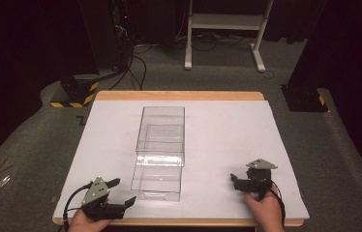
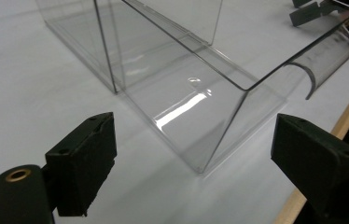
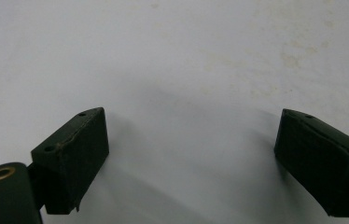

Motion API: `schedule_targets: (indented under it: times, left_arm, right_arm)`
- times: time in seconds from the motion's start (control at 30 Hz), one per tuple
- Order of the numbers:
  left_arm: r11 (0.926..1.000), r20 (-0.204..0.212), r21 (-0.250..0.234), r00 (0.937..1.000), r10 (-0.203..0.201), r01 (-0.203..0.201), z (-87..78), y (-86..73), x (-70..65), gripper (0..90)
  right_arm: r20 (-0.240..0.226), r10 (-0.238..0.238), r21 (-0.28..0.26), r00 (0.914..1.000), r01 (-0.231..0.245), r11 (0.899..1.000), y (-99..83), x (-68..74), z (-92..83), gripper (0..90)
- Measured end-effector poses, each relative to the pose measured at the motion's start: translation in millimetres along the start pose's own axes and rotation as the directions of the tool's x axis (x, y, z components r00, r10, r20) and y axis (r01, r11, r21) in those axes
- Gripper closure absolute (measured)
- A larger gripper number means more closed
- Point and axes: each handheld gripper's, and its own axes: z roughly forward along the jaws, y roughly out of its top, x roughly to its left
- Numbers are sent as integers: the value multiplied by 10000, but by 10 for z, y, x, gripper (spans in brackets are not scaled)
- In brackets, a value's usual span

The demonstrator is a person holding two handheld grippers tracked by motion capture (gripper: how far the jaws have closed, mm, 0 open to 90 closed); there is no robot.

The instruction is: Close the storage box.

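Both grippers spread: left gripper (image 1: 123, 192) beside clear box (image 1: 159, 152), right gripper (image 1: 233, 180) apart.

The left gripper (image 2: 193, 172) has its jaws spread wide, empty, just short of a clear box's (image 2: 196, 100) corner on the white table (image 2: 18, 93).

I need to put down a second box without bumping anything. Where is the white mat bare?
The widest bare patch lies right of the clear box, from its right wall to the white mat's right edge, ahead of the right gripper. A narrower strip runs left of the box. It is crowded near the left gripper at the box's near end.
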Motion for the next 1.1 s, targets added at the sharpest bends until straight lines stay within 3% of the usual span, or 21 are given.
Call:
schedule_targets:
  times: [0.2,0.57,0.73,1.1]
  left_arm:
    - [9999,259,-45,9996,-114,115,58,10,-39,146]
    - [9996,566,281,9984,8,-24,237,9,-98,150]
    - [9994,345,260,9992,221,-230,284,20,-137,180]
    - [9998,230,171,9997,41,-45,321,13,-143,262]
  right_arm:
    - [5,-5,0,10000,5,10000,0,1,0,101]
    - [15,-34,-8,10000,34,10000,0,1,-1,103]
    - [15,-37,-9,10000,37,10000,0,1,-1,104]
    - [22,-44,-12,10000,44,10000,0,2,-1,105]
